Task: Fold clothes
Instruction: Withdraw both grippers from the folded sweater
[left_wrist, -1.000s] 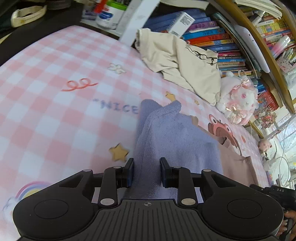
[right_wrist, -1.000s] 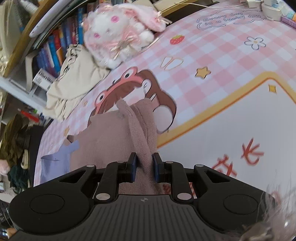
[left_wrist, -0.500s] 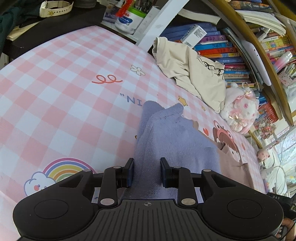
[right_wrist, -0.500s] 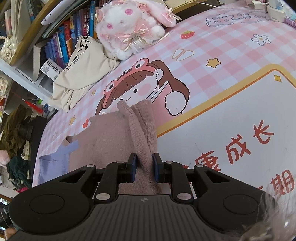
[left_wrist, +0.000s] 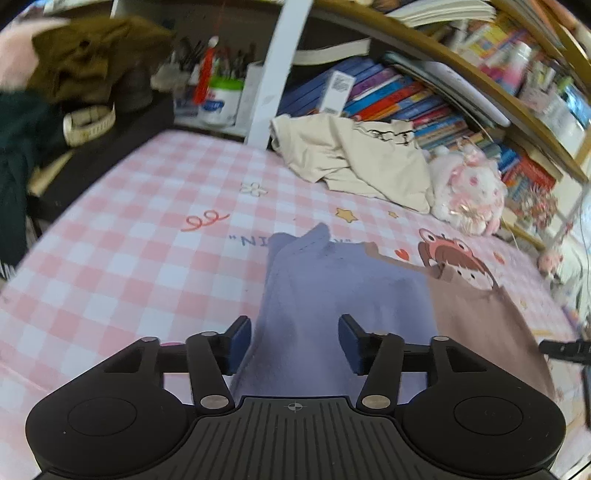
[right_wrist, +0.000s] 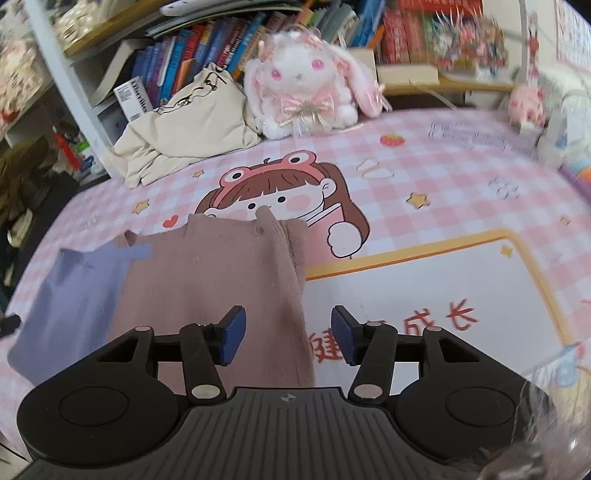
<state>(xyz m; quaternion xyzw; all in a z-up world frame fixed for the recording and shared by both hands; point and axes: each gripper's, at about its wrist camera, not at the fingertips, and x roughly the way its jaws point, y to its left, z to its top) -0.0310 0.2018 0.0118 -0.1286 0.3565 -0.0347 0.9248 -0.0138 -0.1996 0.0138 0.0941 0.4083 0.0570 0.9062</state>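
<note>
A two-coloured garment lies folded on the pink checked mat (left_wrist: 110, 266). Its lilac half (left_wrist: 332, 291) fills the middle of the left wrist view, and its dusty-pink half (right_wrist: 221, 273) fills the middle of the right wrist view. The lilac half (right_wrist: 74, 291) also shows at the left of the right wrist view. My left gripper (left_wrist: 294, 341) is open just above the near edge of the lilac cloth. My right gripper (right_wrist: 288, 334) is open over the right folded edge of the pink cloth. Neither holds anything.
A cream garment (left_wrist: 354, 158) lies crumpled at the back by a bookshelf (left_wrist: 424, 103). A white plush rabbit (right_wrist: 306, 88) sits beside it. A dark side table (left_wrist: 92, 147) with clutter stands at the left. Mat to the right (right_wrist: 424, 288) is bare.
Both grippers have opened and let go of the cloth they were pinching. Both have drawn back and up, so more of the garment and the shelf shows.
</note>
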